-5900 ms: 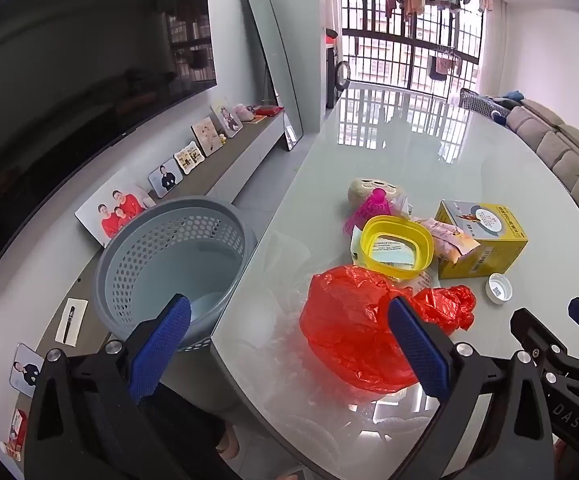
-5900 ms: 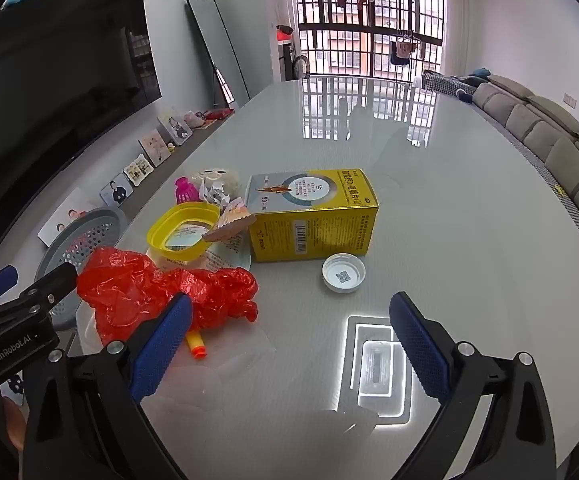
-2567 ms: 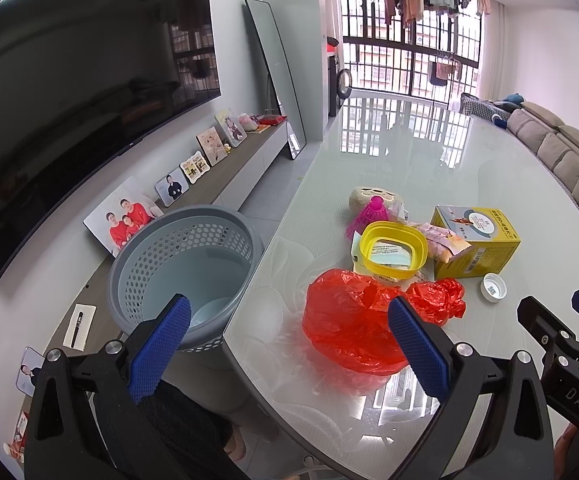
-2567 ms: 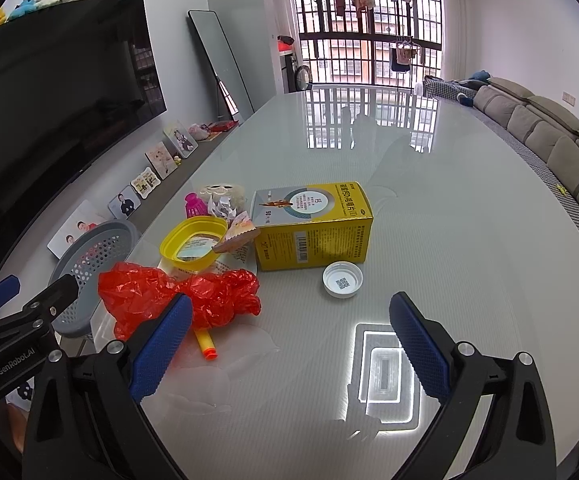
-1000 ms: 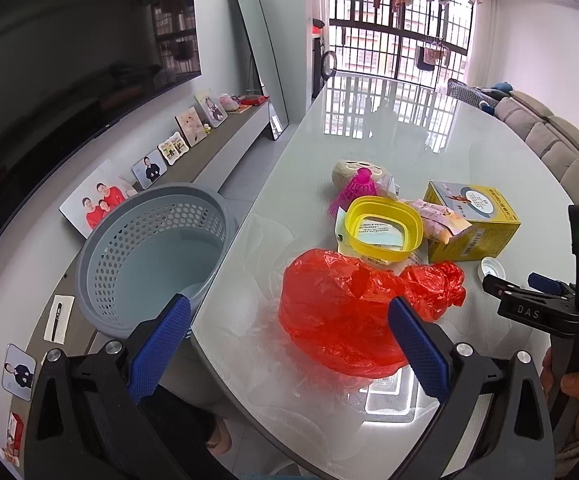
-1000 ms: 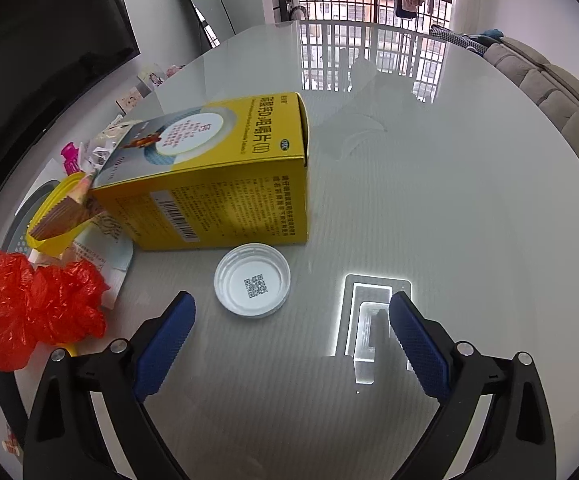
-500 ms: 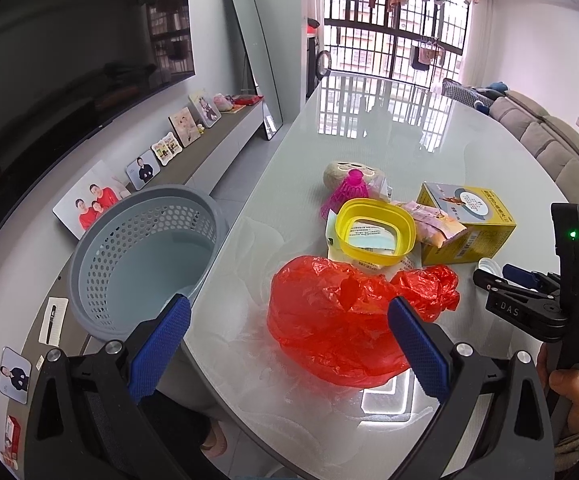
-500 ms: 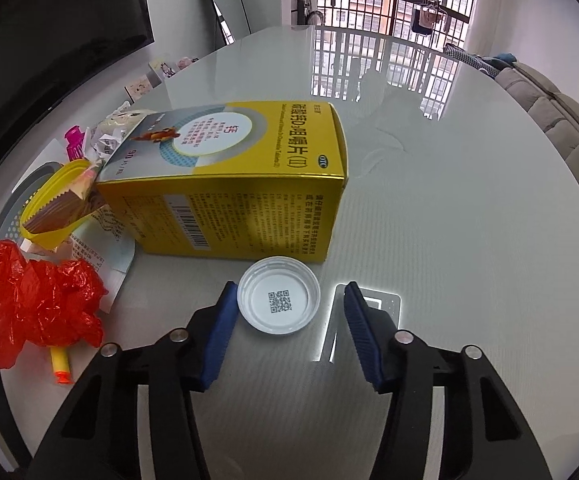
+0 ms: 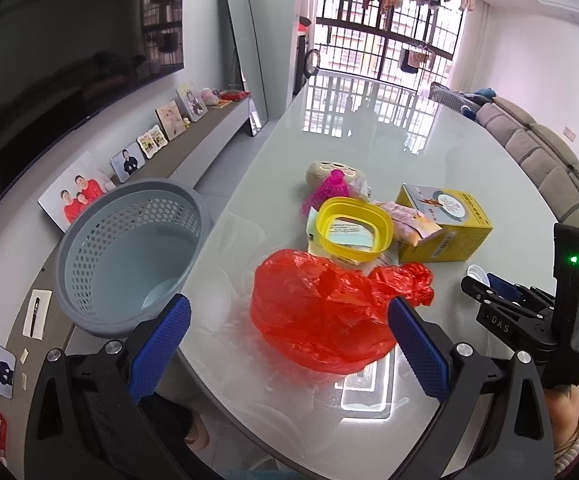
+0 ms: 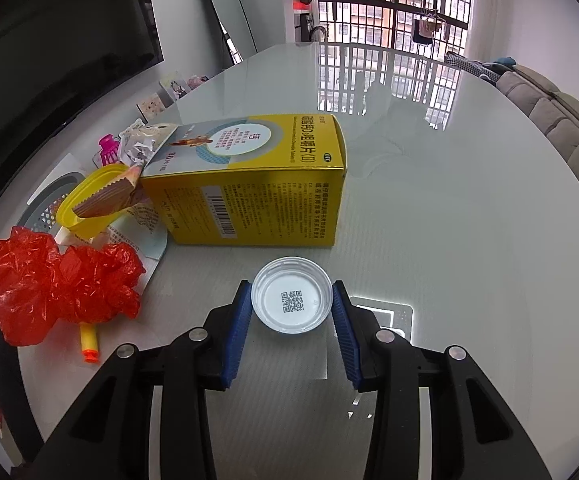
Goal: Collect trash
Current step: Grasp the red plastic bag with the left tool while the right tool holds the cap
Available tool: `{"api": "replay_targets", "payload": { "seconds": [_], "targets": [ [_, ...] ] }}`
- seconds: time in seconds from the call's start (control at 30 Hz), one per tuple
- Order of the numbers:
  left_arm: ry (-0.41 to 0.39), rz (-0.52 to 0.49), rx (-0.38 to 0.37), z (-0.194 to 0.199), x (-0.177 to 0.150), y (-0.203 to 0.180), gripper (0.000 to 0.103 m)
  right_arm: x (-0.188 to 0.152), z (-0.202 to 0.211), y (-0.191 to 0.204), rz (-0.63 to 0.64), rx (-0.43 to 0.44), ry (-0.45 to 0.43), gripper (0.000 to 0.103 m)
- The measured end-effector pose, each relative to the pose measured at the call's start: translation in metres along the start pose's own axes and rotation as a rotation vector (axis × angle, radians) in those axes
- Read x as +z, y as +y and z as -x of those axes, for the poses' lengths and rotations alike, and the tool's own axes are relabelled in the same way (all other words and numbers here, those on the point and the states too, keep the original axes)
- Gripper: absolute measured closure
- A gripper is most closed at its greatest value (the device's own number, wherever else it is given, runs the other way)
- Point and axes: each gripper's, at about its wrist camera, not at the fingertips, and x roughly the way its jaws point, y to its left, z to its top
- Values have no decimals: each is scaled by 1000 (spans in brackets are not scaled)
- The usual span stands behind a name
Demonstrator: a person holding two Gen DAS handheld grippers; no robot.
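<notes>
We see one white bottle cap [image 10: 292,301] between our right gripper's [image 10: 292,312] closing jaws, pads at its rim. Just beyond lies one yellow box [image 10: 249,184], one red bag [image 10: 55,280] leftward. Our left gripper [image 9: 289,344] gapes empty.

The right hand-held gripper [image 10: 292,308] tilts downward, jaws closing; the left hand-held gripper [image 9: 289,340] gapes wide
</notes>
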Motion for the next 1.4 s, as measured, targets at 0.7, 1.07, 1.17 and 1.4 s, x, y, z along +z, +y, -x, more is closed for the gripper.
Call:
{"api": "replay_targets", "payload": {
  "seconds": [0.7, 1.07, 1.17, 1.4],
  "targets": [
    [97, -80, -42, -57, -5, -35, 62, -2, 7, -10, -55, 59, -36, 64],
    [64, -64, -75, -32, -5, -25, 82, 0, 14, -9, -50, 74, -47, 64],
    [50, -72, -84, -25, -1, -25, 82, 1, 19, -11, -57, 80, -55, 64],
    [-7, -115, -131, -5, 6, -25, 82, 5, 25, -2, -72, 37, -50, 64]
  ]
}}
